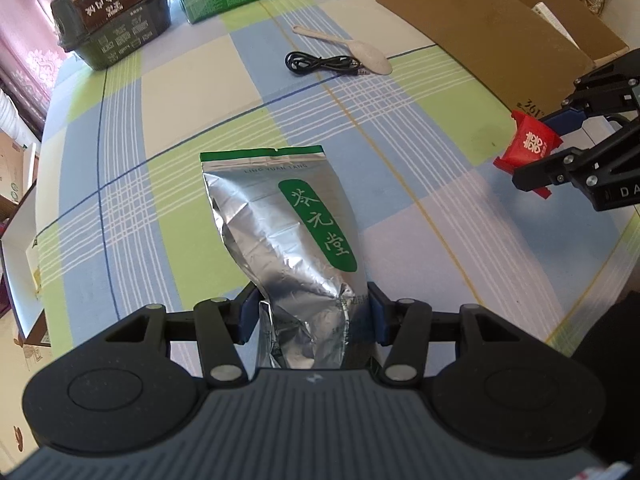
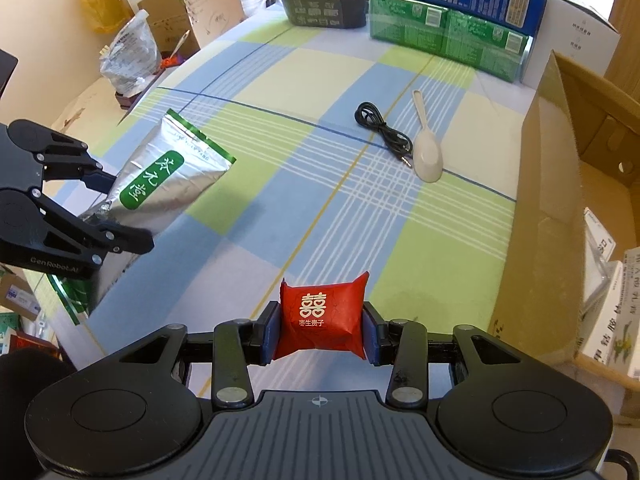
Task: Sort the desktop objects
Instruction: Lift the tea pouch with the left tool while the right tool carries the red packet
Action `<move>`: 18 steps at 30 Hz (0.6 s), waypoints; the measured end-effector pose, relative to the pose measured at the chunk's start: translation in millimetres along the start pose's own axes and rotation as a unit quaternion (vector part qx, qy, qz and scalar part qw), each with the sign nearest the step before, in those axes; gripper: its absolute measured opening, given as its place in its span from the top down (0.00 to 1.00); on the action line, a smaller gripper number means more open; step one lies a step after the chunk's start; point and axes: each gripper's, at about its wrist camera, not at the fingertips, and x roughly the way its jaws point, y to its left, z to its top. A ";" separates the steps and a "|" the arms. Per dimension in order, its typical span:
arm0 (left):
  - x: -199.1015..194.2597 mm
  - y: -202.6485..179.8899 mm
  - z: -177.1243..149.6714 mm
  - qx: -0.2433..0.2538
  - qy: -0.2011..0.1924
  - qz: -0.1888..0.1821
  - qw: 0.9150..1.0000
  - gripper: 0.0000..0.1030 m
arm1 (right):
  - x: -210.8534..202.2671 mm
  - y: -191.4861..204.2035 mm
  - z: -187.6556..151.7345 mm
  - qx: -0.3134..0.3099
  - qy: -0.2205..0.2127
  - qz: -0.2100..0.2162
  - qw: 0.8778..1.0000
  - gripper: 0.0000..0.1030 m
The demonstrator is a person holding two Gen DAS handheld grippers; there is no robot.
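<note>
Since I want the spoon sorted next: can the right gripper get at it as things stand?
Probably not yet. The right gripper is shut on the red packet, so its jaws are occupied. The path itself looks free: the spoon lies in the open on the tablecloth, with the black cable beside it.

A shiny silver foil pouch (image 1: 280, 236) carries a green label. The small red packet (image 2: 322, 316) shows white characters. The table (image 2: 340, 216) wears blue, green and cream checks, perhaps with thin white lines.
</note>
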 end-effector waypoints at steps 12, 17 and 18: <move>-26.6 -14.6 3.1 0.010 -0.010 0.005 1.000 0.53 | -27.2 -1.2 -11.6 0.003 -0.014 -0.011 1.000 0.62; -36.2 -21.4 5.0 0.014 -0.015 0.007 1.000 0.53 | -38.6 -3.4 -16.1 0.006 -0.021 -0.016 1.000 0.62; -38.0 -22.7 5.7 0.015 -0.016 0.007 1.000 0.53 | -40.9 -3.7 -16.9 0.007 -0.022 -0.017 1.000 0.62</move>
